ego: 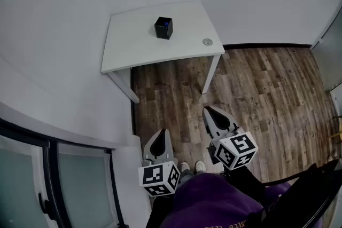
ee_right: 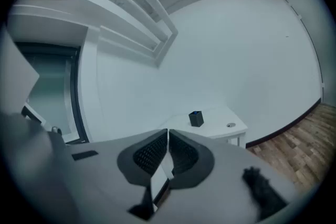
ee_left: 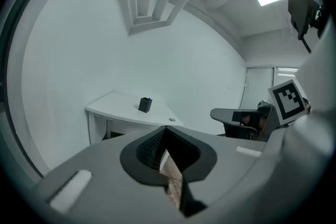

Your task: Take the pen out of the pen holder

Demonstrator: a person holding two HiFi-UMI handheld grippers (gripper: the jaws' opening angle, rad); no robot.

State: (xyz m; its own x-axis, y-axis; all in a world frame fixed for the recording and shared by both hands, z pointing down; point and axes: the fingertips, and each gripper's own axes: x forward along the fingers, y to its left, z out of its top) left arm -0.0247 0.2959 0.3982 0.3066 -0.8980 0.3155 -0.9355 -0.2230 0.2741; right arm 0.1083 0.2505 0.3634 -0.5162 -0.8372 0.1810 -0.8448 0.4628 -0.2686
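Note:
A small black pen holder (ego: 164,28) stands on a white desk (ego: 133,48) against the wall, far ahead of me. Something blue, likely the pen (ego: 168,22), shows at its top. Both grippers hang low over the floor, well short of the desk. My left gripper (ego: 160,133) has its jaws together with nothing in them, and so does my right gripper (ego: 209,110). The left gripper view shows its gripper (ee_left: 165,129) aimed toward the holder (ee_left: 145,105). The right gripper view shows its gripper (ee_right: 168,131) below the holder (ee_right: 196,118).
A round cable grommet (ego: 207,42) sits near the desk's right corner. Wooden floor (ego: 262,93) stretches between me and the desk. A dark-framed glass panel (ego: 53,168) runs along the left. My shoes (ego: 192,167) and purple clothing (ego: 214,203) fill the bottom.

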